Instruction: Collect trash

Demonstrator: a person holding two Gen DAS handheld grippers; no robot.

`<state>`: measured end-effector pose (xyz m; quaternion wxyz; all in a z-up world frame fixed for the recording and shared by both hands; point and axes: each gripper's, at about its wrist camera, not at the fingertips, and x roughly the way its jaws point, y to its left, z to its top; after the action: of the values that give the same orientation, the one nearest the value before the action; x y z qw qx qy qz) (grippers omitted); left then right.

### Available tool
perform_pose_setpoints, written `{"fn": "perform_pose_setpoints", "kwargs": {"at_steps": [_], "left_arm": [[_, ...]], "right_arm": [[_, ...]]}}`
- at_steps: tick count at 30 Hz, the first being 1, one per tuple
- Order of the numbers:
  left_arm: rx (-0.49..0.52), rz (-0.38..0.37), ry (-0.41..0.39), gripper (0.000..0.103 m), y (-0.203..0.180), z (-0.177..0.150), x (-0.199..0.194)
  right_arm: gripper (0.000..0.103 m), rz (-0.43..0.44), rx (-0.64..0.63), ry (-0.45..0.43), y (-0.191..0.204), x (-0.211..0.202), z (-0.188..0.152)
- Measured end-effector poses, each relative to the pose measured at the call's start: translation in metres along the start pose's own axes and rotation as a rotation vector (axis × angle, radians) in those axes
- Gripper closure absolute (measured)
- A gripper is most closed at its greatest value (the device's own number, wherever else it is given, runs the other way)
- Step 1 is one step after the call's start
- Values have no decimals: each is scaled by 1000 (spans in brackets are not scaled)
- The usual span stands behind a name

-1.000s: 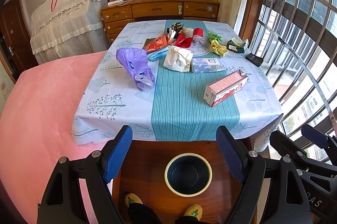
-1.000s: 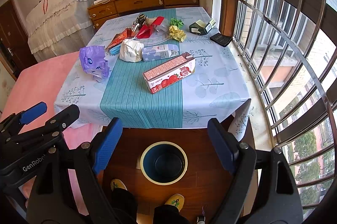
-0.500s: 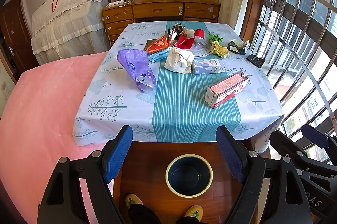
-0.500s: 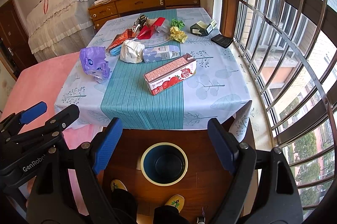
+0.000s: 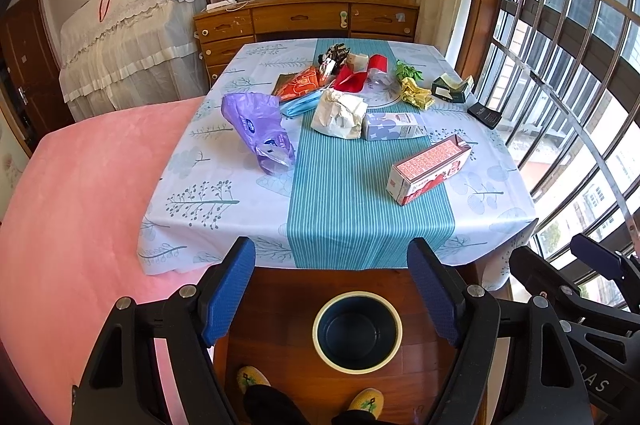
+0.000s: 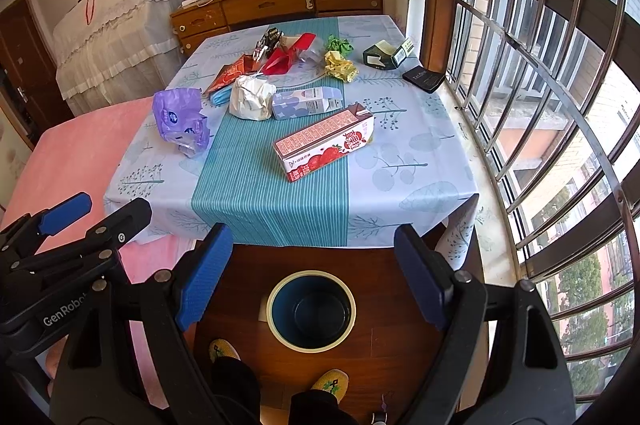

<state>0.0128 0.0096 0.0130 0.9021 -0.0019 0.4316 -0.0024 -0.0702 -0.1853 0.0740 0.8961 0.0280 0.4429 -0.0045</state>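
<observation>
A bedroom table (image 5: 224, 181) under a leaf-print cloth holds the litter. The strawberry milk carton (image 6: 325, 145) lies near the front, right of centre: probably light, stiff, best pinched across its narrow sides. Both tongs, left (image 5: 331, 295) and right (image 6: 311, 275), hang spread and empty, tilted downward above the bin (image 6: 311, 309).

Black left claw (image 5: 332, 289) and right claw (image 6: 310, 275), blue textured pads, silver screws, yellow embroidered slippers (image 5: 366, 399)
</observation>
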Motion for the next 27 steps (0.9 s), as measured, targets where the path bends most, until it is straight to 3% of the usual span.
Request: {"fn": "perform_pose_setpoints", "kwargs": {"at_steps": [13,27], "left_arm": [[-6,41,-20,23,3,0,-11],[-12,51,-32,23,45,26,-3]], "right_arm": [[21,42,-9,-18,1,3,13],[21,34,-39,-32,41,31,39]]}}
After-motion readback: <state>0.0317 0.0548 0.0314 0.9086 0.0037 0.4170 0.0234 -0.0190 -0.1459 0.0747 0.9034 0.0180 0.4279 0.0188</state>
